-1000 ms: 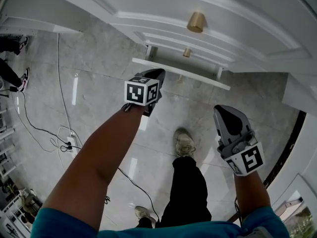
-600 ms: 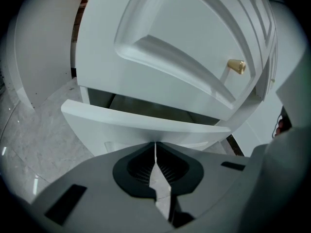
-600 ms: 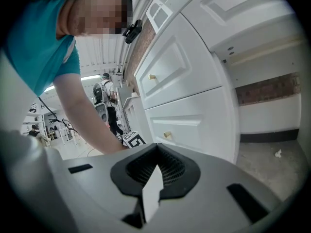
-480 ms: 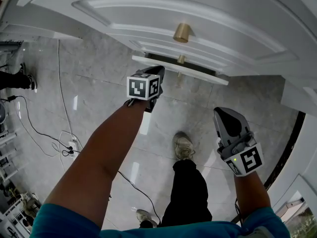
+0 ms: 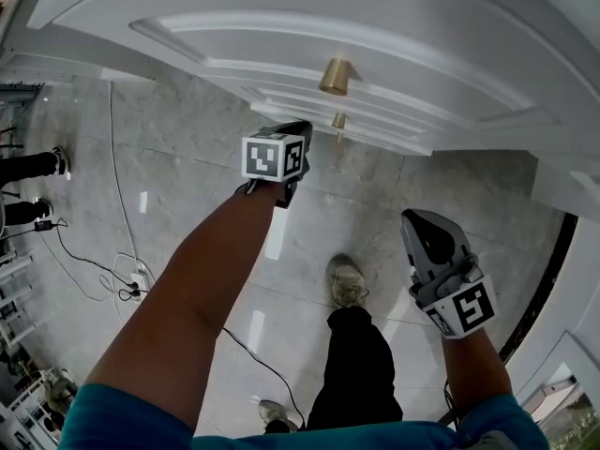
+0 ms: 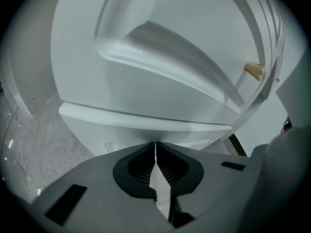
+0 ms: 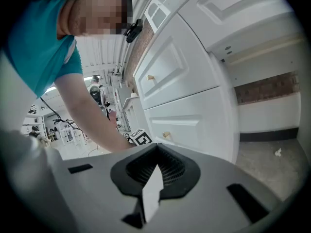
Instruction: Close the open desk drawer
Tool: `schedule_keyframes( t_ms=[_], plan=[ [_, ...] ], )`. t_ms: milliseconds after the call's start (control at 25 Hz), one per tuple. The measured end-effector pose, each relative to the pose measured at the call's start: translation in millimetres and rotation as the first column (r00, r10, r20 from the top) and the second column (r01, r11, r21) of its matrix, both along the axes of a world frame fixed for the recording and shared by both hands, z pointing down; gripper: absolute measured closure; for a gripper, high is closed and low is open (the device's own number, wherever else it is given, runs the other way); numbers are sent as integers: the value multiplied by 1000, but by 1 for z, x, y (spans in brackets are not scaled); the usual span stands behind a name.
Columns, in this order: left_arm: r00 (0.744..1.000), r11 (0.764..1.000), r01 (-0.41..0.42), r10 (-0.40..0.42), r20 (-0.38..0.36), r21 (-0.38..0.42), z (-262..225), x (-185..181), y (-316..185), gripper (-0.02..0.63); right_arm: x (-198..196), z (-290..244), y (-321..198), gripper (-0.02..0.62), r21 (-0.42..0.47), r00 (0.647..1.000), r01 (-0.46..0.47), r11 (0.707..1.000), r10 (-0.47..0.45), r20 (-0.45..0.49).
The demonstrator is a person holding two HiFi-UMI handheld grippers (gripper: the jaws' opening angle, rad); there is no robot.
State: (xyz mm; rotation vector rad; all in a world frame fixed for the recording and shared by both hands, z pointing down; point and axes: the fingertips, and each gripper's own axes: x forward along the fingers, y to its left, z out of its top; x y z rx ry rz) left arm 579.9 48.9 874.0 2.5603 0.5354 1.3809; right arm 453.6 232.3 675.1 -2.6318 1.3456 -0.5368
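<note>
White panelled drawer (image 5: pixel 375 127) with brass knob (image 5: pixel 338 120)

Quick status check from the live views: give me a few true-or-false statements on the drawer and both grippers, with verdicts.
1. The left gripper has its jaws together with nothing between them. True.
2. The right gripper presses on the lower drawer. False: it hangs apart from it, over the floor.
3. The lower drawer stands wide open. False: its front looks about flush with the upper drawer.
4. The lower drawer's gold knob sits just right of the left gripper. True.
</note>
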Motion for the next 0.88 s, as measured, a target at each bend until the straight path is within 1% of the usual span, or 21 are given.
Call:
schedule_keyframes(
  t_ms=[160,280,480,640,720,880],
  plan=[
    [1000,999,-13,13,19,31,0,13,1,584,-1,1,8,575,-9,1000,-7,1000,7,6],
    [999,999,-36,36,11,34,0,12,1,584,-3,4,12,574,-15,1000,-14,1000,14,13],
    [1000,1000,13,-12,21,-11,-1,12,1,584,-8,1,3,574,4,1000,-6,1000,6,17],
    [999,999,48,-48,-5,-23,-4,11,0,584,-12,-1,1,574,6,1000,0,1000,0,16],
    [998,998,56,-57,-2,-25,-5,4,1,584,-15,-1,2,574,4,1000,-2,1000,2,15],
    [999,998,50,-50,0,-28,-7,-21,0,584,-30,-1,-1,574,3,1000,9,1000,-9,20]
  ],
)
